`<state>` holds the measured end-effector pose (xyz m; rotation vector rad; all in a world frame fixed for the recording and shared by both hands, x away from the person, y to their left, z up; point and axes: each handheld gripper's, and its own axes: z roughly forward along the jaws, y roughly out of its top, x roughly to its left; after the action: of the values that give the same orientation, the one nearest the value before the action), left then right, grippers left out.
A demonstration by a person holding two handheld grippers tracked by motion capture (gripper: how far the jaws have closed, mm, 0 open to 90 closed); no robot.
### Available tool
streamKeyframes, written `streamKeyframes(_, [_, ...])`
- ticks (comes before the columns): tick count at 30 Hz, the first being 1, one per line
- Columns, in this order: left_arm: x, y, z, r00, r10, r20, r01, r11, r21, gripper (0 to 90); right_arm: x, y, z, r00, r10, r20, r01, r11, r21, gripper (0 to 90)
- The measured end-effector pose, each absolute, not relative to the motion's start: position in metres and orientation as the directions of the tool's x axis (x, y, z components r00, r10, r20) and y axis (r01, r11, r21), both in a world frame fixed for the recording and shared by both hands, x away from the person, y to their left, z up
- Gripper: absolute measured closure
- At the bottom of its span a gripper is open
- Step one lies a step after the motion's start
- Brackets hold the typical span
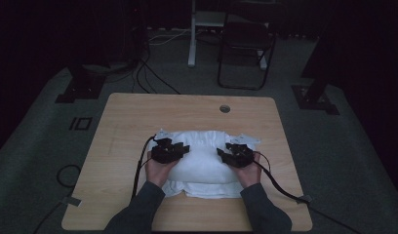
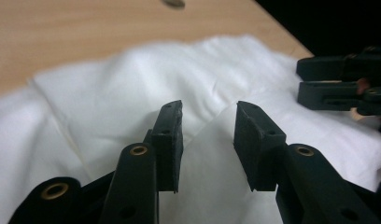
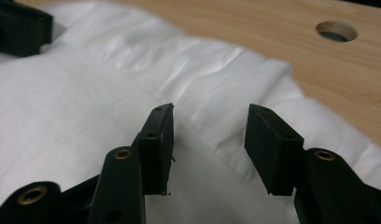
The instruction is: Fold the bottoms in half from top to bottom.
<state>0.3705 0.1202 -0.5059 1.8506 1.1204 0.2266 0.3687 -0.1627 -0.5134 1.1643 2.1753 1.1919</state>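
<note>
I see my left gripper [image 1: 180, 148] and right gripper [image 1: 225, 155], jaws parted and empty, over the puffy white fabric pillow [image 1: 203, 152] (light wooden table [image 1: 133, 114] beneath).

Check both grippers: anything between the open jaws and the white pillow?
Nothing visible. The left gripper and right gripper both have open jaws right over the white pillow, bare fabric in the gap between them. Whether the tips touch the cloth, I can't tell.
</note>
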Motion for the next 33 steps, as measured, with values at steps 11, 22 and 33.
streamKeyframes(11, [0.331,0.127,-0.530,0.603,0.775,-0.187,0.560,-0.246,0.791,61.3,0.337,-0.172,-0.536,-0.597,0.801,0.052,0.492,0.313,0.813,51.4])
streamKeyframes(22, [0.296,0.148,-0.549,0.578,0.810,-0.097,0.532,-0.284,0.798,58.8,0.296,-0.197,-0.549,-0.587,0.809,-0.028,0.481,0.376,0.792,56.6])
streamKeyframes(33, [0.287,0.165,-0.559,0.483,0.871,-0.093,0.533,-0.208,0.820,56.8,0.293,-0.210,-0.567,-0.563,0.827,0.001,0.519,0.352,0.778,60.4])
